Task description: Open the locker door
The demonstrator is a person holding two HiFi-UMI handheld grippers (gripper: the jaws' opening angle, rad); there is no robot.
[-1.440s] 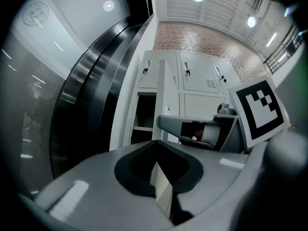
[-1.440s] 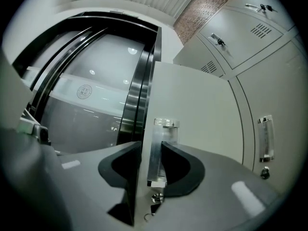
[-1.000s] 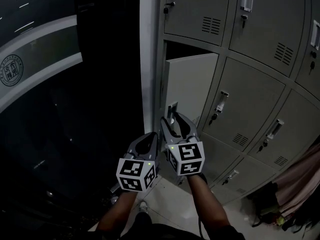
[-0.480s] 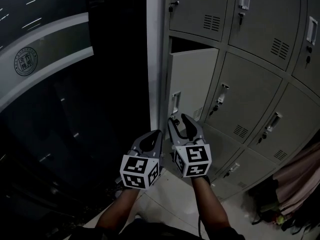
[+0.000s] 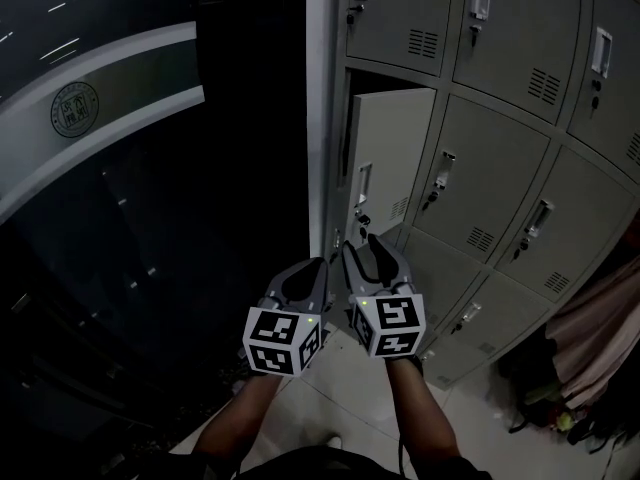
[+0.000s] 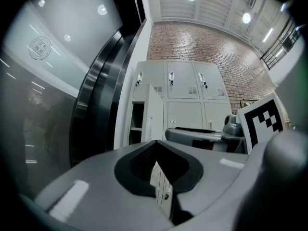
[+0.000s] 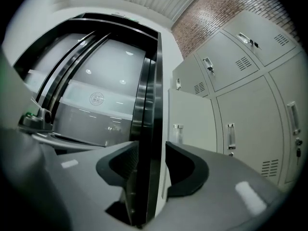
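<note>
The right gripper (image 7: 150, 148) has its jaws spread partway with nothing between them. It hangs just below the locker door (image 5: 392, 153), clear of the door's handle (image 5: 365, 183). The left gripper (image 6: 155, 142) – jaws closed, empty – sits lower left of the door. The door stands ajar, swung out from its dark compartment (image 5: 347, 133).

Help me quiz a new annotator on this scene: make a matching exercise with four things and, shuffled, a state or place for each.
Things:
1. left gripper
2. right gripper
3. locker door
4. round emblem

States or places:
A. standing ajar
B. jaws apart, nothing held
C. on the pale band at far left
D. jaws together

Pairs: 1-D, 2-B, 3-A, 4-C
</note>
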